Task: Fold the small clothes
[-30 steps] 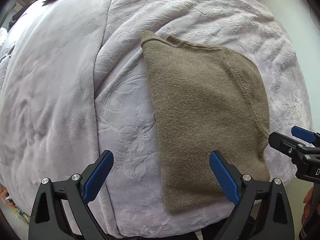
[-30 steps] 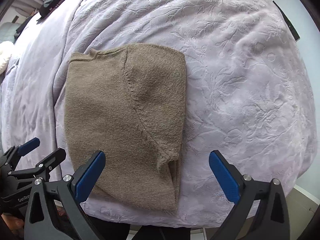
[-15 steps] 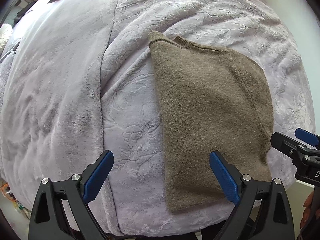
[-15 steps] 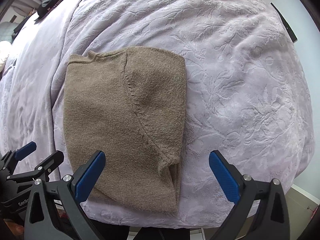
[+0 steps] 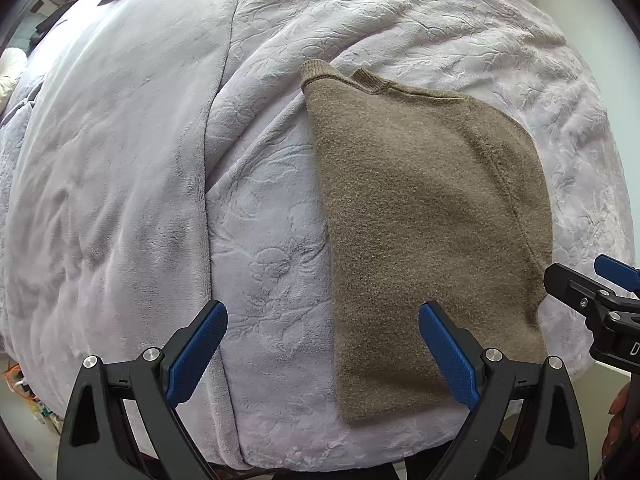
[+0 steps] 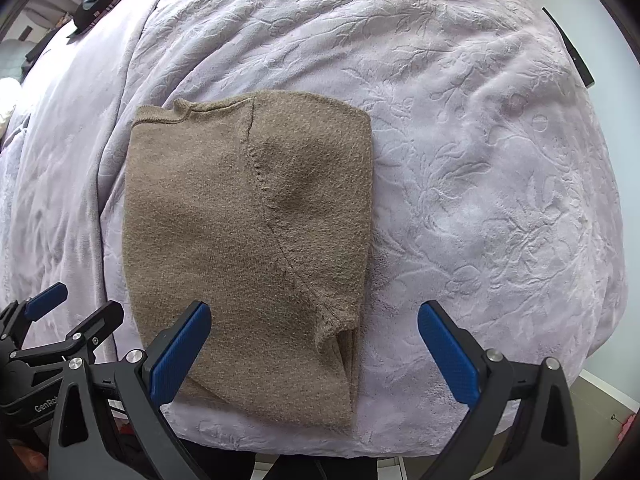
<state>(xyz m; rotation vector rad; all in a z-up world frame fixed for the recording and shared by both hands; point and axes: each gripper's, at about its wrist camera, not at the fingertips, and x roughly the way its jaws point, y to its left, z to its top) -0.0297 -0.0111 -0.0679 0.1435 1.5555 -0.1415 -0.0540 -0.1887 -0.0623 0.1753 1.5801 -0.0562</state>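
Sweater, brown knit, is seen folded flat on the lilac bed cover, its lower edge close to the bed's near edge. Left tool and right tool are held released above it, gripping nothing. Bare cover is seen on both sides.

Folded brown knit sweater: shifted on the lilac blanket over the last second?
No. The brown knit sweater keeps its place against the lilac blanket seam; only the cameras drifted slightly.

A folded brown knit sweater lies flat on the lilac embossed blanket. The right gripper hangs wide apart above its near edge, empty.
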